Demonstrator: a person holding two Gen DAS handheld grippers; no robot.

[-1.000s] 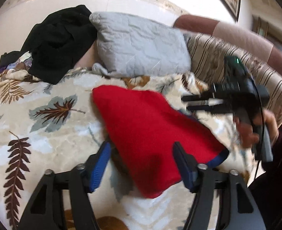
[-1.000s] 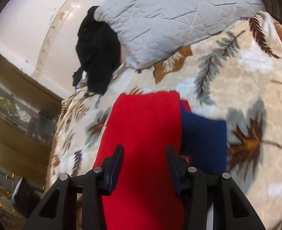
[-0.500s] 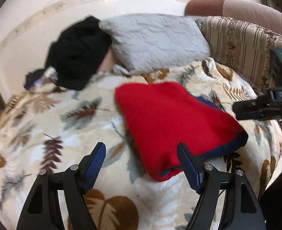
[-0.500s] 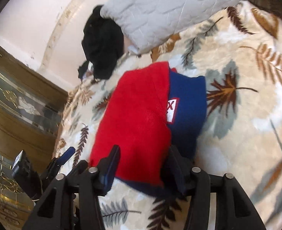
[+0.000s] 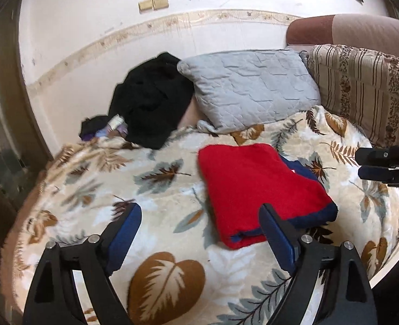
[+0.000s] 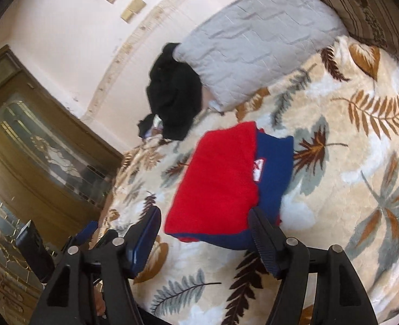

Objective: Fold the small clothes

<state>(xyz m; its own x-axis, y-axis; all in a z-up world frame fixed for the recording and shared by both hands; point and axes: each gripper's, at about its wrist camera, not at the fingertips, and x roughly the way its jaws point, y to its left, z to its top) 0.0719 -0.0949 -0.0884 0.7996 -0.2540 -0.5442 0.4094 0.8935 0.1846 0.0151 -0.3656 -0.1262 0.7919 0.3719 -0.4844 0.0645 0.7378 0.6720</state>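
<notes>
A folded red and navy garment (image 5: 256,187) lies on the leaf-patterned blanket (image 5: 158,243); in the right wrist view (image 6: 221,178) it shows a small white label. My left gripper (image 5: 199,233) is open and empty, held above the blanket in front of the garment's near-left side. My right gripper (image 6: 202,235) is open and empty, just in front of the garment's near edge. It also shows in the left wrist view (image 5: 375,165) at the right edge. The left gripper shows in the right wrist view at lower left (image 6: 61,238).
A grey quilted pillow (image 5: 250,89) and a heap of black clothes (image 5: 150,100) lie at the back by the white wall. A striped cushion (image 5: 362,86) stands at the back right. A wooden glass-fronted cabinet (image 6: 36,146) stands to the left.
Both grippers have pulled back and up from the garment, which now lies folded and untouched. The right gripper's jaws have opened wider.
</notes>
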